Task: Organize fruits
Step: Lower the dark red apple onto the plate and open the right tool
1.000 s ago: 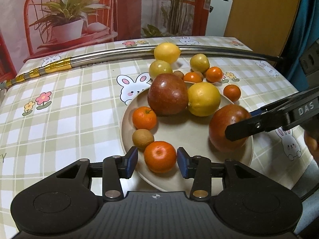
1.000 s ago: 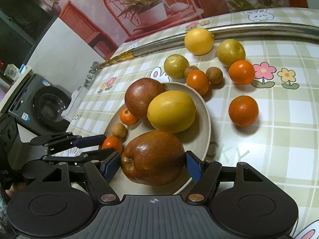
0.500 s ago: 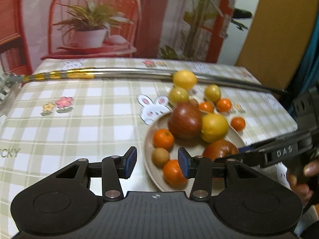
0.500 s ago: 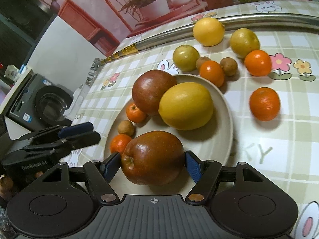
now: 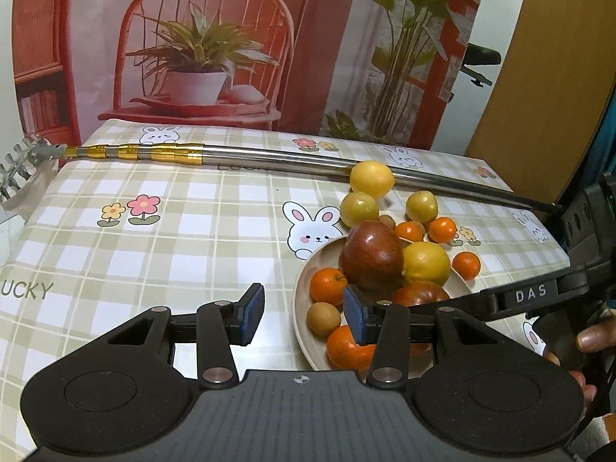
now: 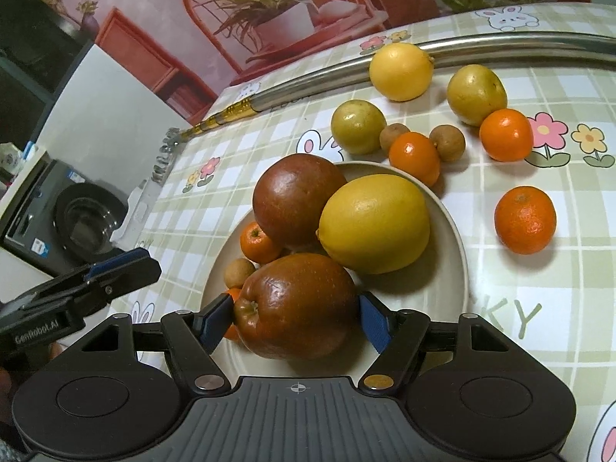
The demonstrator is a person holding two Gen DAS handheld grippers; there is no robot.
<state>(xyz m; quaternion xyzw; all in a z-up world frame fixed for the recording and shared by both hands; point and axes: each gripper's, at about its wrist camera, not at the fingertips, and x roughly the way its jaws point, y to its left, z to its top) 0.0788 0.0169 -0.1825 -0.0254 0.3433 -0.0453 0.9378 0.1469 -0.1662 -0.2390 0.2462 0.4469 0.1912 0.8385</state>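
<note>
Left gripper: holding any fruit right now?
No. The left gripper is open, with only tablecloth between its pads, beside the plate.

– What finishes do I have here?
– Glossy apple (image 6: 296, 308) skin, dimpled mandarin (image 6: 524, 220) peel at two o'clock, a matt beige plate (image 6: 454, 238) (ceramic, I'd guess).
– And at twelve?
– A polished metal pole (image 5: 277, 158) on smooth printed tablecloth (image 5: 154, 254).
</note>
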